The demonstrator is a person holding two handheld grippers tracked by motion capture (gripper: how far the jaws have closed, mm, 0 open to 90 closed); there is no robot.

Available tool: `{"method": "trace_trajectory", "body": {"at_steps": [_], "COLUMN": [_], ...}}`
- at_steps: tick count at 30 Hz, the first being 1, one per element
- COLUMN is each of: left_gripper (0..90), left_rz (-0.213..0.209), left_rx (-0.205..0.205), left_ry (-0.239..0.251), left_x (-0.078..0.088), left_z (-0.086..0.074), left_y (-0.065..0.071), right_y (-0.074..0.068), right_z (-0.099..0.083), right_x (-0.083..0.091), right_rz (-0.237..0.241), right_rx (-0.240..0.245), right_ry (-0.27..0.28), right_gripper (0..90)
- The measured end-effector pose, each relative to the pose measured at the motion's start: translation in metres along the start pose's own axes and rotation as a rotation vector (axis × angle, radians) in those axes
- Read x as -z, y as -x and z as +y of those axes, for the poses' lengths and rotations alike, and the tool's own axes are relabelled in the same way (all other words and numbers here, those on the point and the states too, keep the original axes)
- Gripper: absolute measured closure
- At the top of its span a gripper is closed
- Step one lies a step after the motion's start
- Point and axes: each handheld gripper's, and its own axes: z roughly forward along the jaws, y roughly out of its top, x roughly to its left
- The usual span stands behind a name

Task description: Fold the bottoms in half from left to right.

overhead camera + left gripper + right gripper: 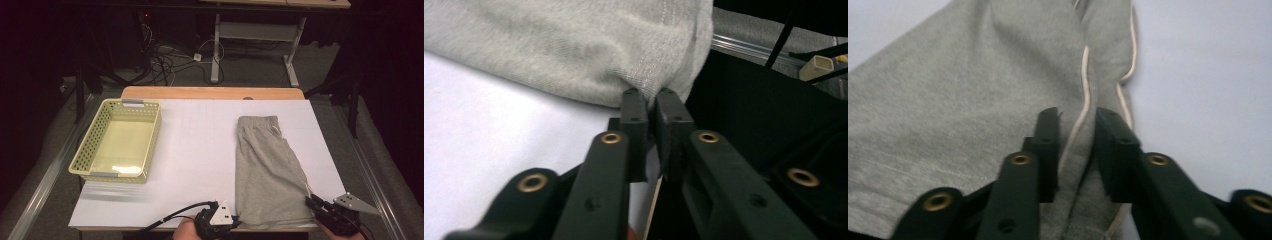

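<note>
Grey shorts point(267, 170) lie flat on the white table point(195, 150), right of centre, waistband at the far end, hem right at the near edge. Long axis runs front to back; the right side flares out toward the near right corner, w/ a cream stripe down that side seam.

Left gripper point(231, 220) is at the near left hem corner, right on the table's front edge. In the left gripper view its jaws are pinched together on that corner of the shorts point(574, 45), cloth bunching up just past the tips, dark drop-off beyond the edge on one side.

Right gripper point(314, 204) sits at the near right hem corner. In the right gripper view the jaws stand a narrow gap apart, a raised fold of the shorts point(973, 100) w/ the cream stripe between them, fabric filling the gap, so a grip on the fold.

Outward: bare white surface left of the shorts, wide open up to the basket point(118, 142). Basket is pale yellow, perforated, sitting near the left edge, well apart from the shorts. A narrow strip of bare table runs along the shorts' right side before the right edge. Far edge shows a wooden strip behind the white sheet. Past that, floor w/ cables and desk legs.
</note>
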Motion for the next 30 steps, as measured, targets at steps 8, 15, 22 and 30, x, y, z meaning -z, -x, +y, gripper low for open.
{"method": "trace_trajectory", "body": {"at_steps": [8, 15, 22, 30], "left_gripper": [83.9, 83.9, 72.4, 42.3], "left_rz": [-0.006, -0.049, -0.067, -0.053], "left_rx": [-0.004, 0.002, 0.012, 0.046], "left_ry": [0.033, 0.008, -0.001, 0.053], "left_x": [0.018, 0.016, 0.011, 0.019], "left_z": [0.006, 0.000, -0.002, 0.002], "left_y": [0.003, 0.010, 0.010, 0.001], "right_y": [-0.002, 0.000, 0.005, 0.009], "right_z": [0.005, 0.000, -0.003, -0.003], "right_x": [0.019, 0.030, 0.023, 0.025], "right_rz": [-0.015, -0.033, -0.045, -0.056], "right_rx": [0.031, 0.029, 0.030, 0.030], "right_ry": [0.049, 0.062, 0.035, 0.036], "right_gripper": [87.1, 87.2, 87.0, 86.8]}}
